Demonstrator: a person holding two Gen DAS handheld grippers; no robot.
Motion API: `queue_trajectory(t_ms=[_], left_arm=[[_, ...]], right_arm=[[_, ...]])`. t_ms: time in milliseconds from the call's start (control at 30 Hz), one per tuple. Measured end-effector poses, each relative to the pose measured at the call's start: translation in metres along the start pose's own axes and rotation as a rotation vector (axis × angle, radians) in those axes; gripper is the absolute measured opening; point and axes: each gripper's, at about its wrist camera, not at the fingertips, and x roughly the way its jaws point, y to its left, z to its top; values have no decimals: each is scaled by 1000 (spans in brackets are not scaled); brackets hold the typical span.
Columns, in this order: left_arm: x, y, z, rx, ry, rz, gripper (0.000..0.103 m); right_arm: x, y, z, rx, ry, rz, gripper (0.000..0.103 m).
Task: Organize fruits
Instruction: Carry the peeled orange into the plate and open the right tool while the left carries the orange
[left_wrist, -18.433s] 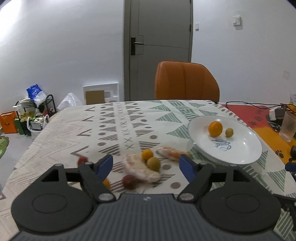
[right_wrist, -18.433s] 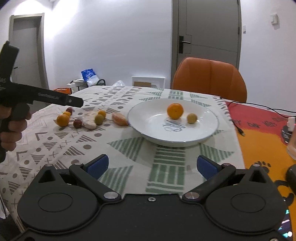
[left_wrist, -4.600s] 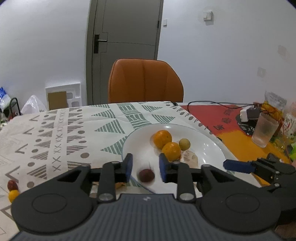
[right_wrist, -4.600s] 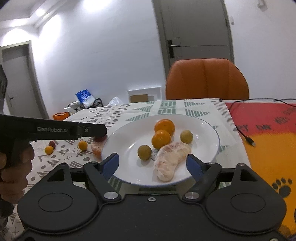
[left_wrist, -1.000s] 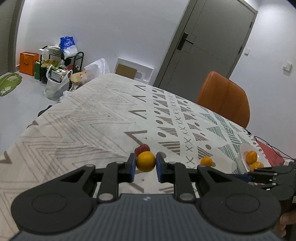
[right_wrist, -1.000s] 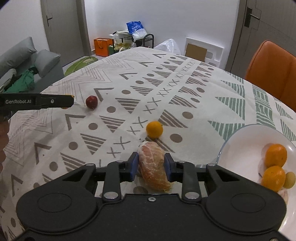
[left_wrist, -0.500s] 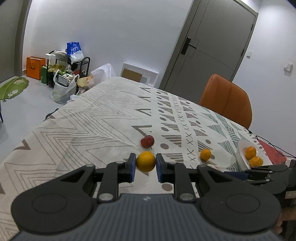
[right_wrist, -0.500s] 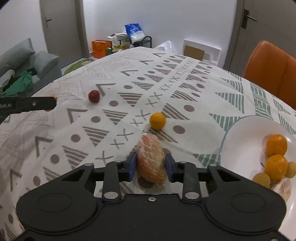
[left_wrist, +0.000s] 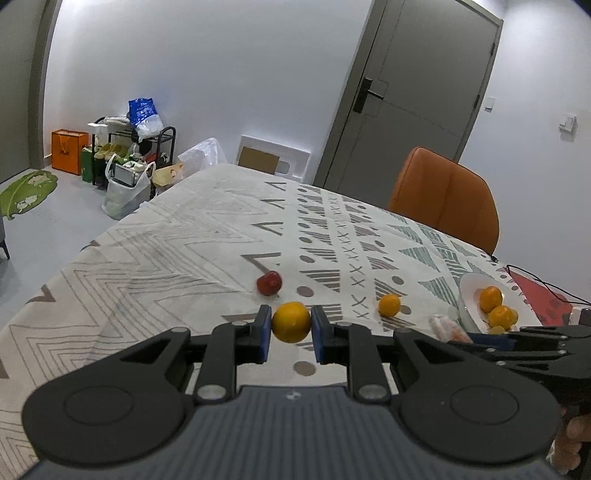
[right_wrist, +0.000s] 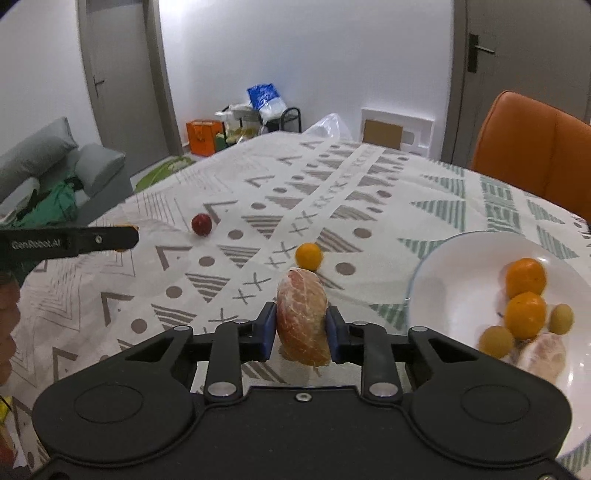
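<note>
Fruit on the cloth: a small orange (right_wrist: 308, 255) and a red fruit (right_wrist: 201, 224) lie well apart on the patterned tablecloth (right_wrist: 258, 192), outside the white plate (right_wrist: 443, 295).
Left gripper (left_wrist: 291, 333): blue pads pressed tight on either side of a round yellow-orange fruit (left_wrist: 291, 322), held clear of the cloth, with the red fruit just beyond it.
Right gripper (right_wrist: 301, 329): jaws closing on a peeled citrus piece (right_wrist: 303, 317), both pads against its sides; the small orange sits just past its far end.
Plate: at the right, carrying two oranges (right_wrist: 525, 277), two small yellow-green fruits (right_wrist: 496, 341) and another peeled segment (right_wrist: 543, 356).
Setting: an orange chair (left_wrist: 445, 195) at the far side of the table; a grey door (left_wrist: 413, 88) behind.
Person: a hand (left_wrist: 570, 448) shows at the lower right edge of the left view.
</note>
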Motion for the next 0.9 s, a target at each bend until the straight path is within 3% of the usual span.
queue_trajectory(t_ms=[267, 800, 900], left_arm=[[2, -22, 2, 40, -10, -20, 21], [23, -69, 12, 114, -7, -42, 21], [28, -76, 13, 123, 0, -46, 21]], right_arm=[[-23, -22, -3, 31, -64, -40, 26], [-27, -88, 2, 133, -145, -110, 27], [-26, -92, 3, 139, -159, -114, 36]])
